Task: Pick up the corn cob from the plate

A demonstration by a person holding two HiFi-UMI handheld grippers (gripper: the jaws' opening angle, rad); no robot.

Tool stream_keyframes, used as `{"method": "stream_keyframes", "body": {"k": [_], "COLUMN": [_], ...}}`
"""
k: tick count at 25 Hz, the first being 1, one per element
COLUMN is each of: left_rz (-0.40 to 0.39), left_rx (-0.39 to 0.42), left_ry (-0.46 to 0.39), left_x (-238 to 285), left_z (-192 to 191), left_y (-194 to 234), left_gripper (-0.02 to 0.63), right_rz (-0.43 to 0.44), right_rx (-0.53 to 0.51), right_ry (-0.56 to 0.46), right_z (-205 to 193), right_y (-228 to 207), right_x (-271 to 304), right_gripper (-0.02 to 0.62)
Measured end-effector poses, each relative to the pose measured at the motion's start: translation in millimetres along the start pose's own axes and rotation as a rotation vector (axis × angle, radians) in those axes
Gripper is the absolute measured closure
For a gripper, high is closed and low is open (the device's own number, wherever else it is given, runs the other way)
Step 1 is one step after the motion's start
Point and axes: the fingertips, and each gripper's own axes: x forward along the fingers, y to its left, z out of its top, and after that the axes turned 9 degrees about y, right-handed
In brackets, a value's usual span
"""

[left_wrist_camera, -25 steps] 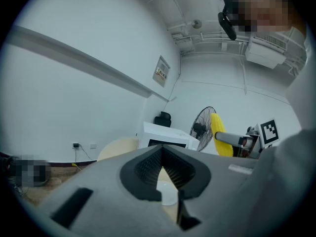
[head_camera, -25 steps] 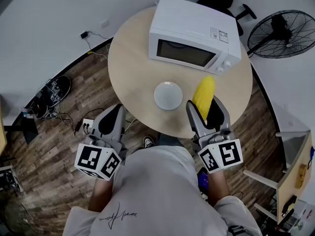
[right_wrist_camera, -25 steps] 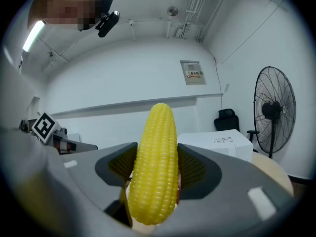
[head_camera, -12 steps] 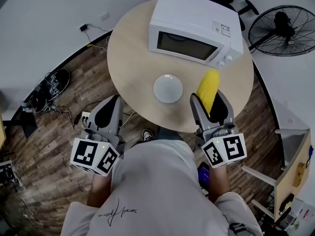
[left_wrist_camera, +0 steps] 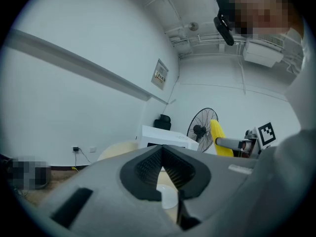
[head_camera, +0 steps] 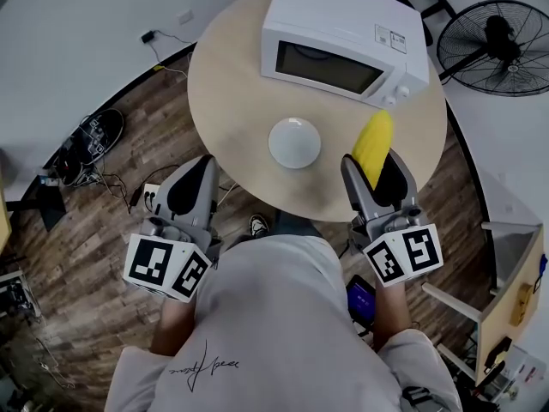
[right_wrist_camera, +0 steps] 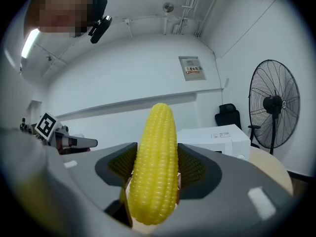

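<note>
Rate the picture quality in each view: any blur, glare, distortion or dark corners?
Head view: sharp and evenly lit, no harsh glare on the microwave; wide-angle bending toward the edges. Left gripper view: strong fisheye, black corners, the left hand-held gripper slightly soft up close. Right gripper view: same fisheye and black corners; the corn cob is crisp, kernels clear, not blown out.

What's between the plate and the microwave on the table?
Nothing; that stretch of the table is bare between the plate and the microwave, as the head view shows.
</note>
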Motion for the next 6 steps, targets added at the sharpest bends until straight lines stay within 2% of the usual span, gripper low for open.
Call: {"method": "stream_keyframes", "body": {"k": [6], "left_rz": [0.006], "left_rx": [-0.005], "left_ry": [0.009], "left_x": [-1.2], "left_z": [-5.5], "left_y": [-1.1], "left_gripper": [0.606], "right_rz": [0.012], "right_rx": [-0.022], "right_ry": [0.010], "right_z": [-0.9], "right_y": [-0.5], "right_x": [-2.9], "right_gripper": [0.327]}}
